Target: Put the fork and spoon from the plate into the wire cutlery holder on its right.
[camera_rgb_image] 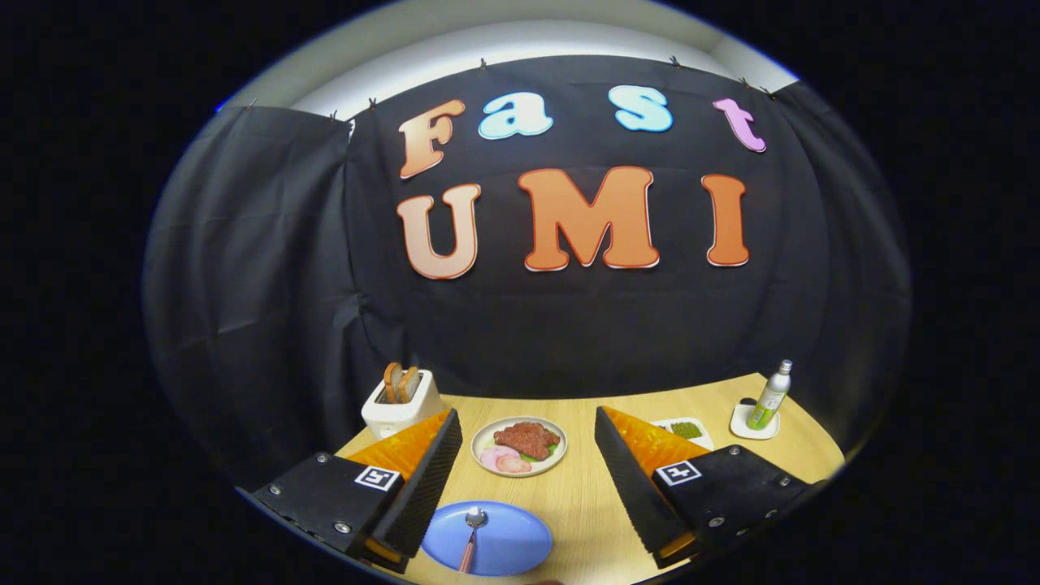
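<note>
spoon (474, 526) lies on the blue plate (512, 546) at bottom centre, between the wide-open, empty gripper (526, 479); meat plate (487, 439) beyond.

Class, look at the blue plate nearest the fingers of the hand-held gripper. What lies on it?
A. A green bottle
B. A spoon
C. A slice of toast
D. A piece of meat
B. A spoon lies on the blue plate, bowl pointing away, between the open fingers of the hand-held gripper; the meat sits on the white plate beyond.
</note>
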A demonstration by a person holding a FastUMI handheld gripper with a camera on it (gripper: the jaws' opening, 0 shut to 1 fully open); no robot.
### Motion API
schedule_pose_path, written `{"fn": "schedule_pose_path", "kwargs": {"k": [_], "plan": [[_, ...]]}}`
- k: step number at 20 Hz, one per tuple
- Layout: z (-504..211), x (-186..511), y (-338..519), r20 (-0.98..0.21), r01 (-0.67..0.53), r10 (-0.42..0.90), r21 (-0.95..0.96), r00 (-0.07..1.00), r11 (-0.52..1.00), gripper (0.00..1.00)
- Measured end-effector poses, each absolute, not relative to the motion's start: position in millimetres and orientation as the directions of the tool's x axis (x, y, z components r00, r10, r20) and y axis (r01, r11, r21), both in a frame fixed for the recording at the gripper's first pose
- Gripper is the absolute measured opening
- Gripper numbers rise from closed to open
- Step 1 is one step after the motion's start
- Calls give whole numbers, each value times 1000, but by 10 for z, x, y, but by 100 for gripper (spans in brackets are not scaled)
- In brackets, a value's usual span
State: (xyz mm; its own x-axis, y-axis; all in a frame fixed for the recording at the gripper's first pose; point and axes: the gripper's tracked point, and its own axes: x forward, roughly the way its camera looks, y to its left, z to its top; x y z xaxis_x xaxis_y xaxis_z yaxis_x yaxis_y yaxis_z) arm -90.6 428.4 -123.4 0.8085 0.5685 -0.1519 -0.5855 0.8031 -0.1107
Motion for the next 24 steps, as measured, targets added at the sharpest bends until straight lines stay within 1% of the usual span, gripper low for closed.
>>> {"fn": "schedule_pose_path", "kwargs": {"k": [7, 13, 15, 20, 22, 24], "plan": [[-2110, -1039, 4563, -307, -588, 531, -136, 790, 797, 99], [-3081, -1196, 4588, -516, -601, 469, -116, 717, 791, 99], [-3338, -1228, 4569, -558, -601, 447, -120, 699, 790, 98], [-3793, -1315, 4522, -620, -603, 396, -160, 677, 782, 96], [-3939, -1318, 4501, -630, -599, 381, -169, 676, 783, 92], [-4062, -1324, 4478, -638, -594, 363, -186, 679, 782, 85]]}}
